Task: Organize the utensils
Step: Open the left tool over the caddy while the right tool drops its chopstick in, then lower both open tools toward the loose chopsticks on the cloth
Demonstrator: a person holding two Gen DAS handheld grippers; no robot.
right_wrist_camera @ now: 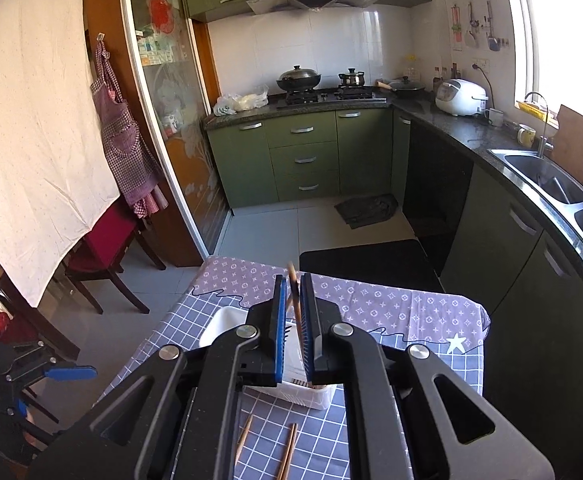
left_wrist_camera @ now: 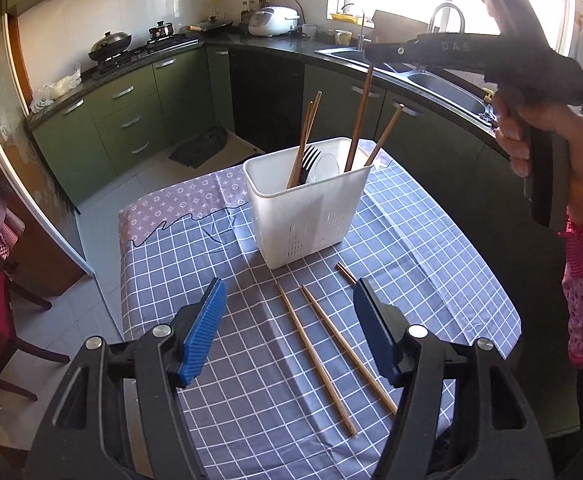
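A white utensil holder [left_wrist_camera: 307,208] stands on the checked tablecloth [left_wrist_camera: 251,360] and holds several wooden chopsticks, a black fork [left_wrist_camera: 309,160] and a clear spoon. My right gripper [left_wrist_camera: 371,54] is above the holder, shut on a dark chopstick [left_wrist_camera: 359,120] whose lower end is inside the holder; that chopstick also shows between its pads in the right wrist view [right_wrist_camera: 296,300]. My left gripper [left_wrist_camera: 289,332] is open above two loose chopsticks [left_wrist_camera: 315,356] lying on the cloth. A third chopstick [left_wrist_camera: 346,273] is partly hidden behind its right finger.
The table sits in a kitchen with green cabinets [left_wrist_camera: 131,116], a sink [left_wrist_camera: 431,80] at the right and a red chair [right_wrist_camera: 103,248] at the left. The left gripper shows at the far left of the right wrist view [right_wrist_camera: 51,372].
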